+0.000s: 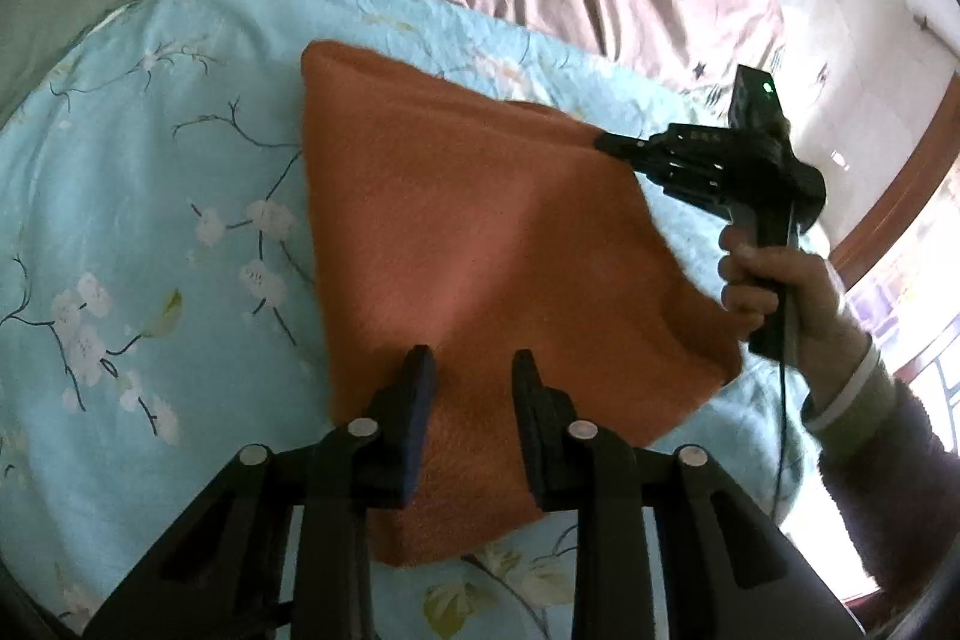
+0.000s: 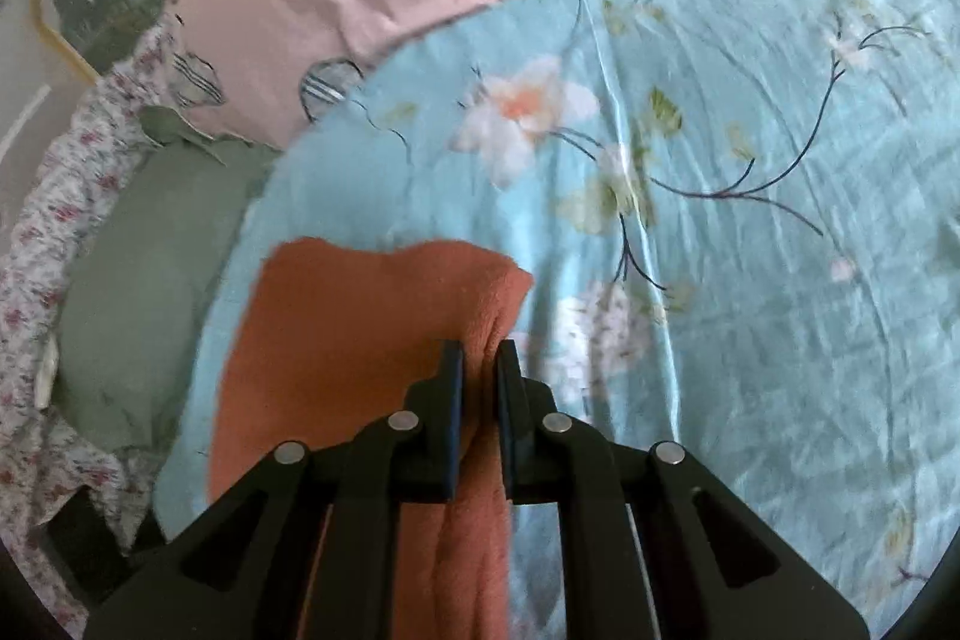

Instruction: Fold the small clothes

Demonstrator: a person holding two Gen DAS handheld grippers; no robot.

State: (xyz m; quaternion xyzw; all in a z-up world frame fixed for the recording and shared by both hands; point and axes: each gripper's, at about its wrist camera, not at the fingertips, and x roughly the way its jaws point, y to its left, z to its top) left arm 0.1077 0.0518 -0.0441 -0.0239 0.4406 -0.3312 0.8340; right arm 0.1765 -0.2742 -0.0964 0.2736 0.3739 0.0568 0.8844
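Left-wrist view: my right gripper (image 1: 606,142) is clamped on the cloth's (image 1: 480,244) far-right corner, my left gripper (image 1: 471,370) straddles its near edge, pads not pressing, cloth on the quilt (image 1: 150,196).

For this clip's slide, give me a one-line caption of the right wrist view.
Right gripper pinching a bunched edge of the orange cloth over the blue floral bedsheet.

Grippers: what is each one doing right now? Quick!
Left gripper: open, over the orange cloth.
Right gripper: closed, pinching the cloth's edge.
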